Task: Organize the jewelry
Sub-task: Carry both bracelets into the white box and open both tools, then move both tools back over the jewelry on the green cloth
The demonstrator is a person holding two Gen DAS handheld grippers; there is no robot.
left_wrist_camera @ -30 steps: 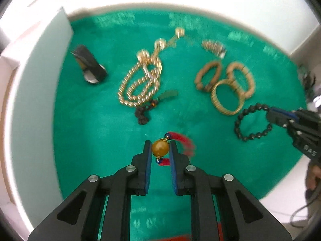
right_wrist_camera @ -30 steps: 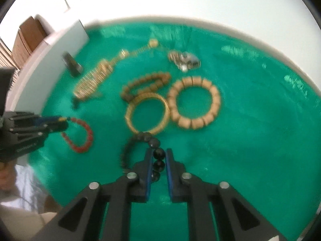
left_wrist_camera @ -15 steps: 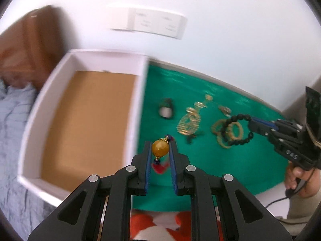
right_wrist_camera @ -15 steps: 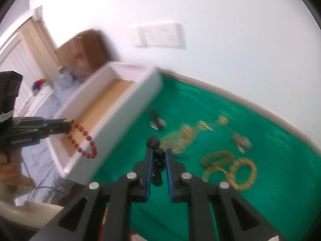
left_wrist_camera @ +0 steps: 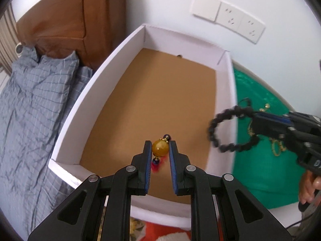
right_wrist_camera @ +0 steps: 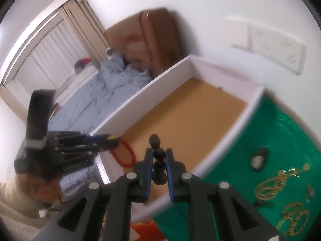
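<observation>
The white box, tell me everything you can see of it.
The white box is an open, lidless rectangular tray with thin white walls and a flat brown floor like cardboard, nothing lying in it. It sits beside the green cloth, its right wall along the cloth's edge. A small dark mark shows at the far floor edge. Nothing visibly touches it.

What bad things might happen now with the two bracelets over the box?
1. The left gripper pinches only the round amber bead of the red bracelet, so it might slip out early.
2. The black bead bracelet in the right gripper hangs above the white box's wall, so it may land on the green cloth instead.
3. Both bracelets could tangle if dropped together.
</observation>
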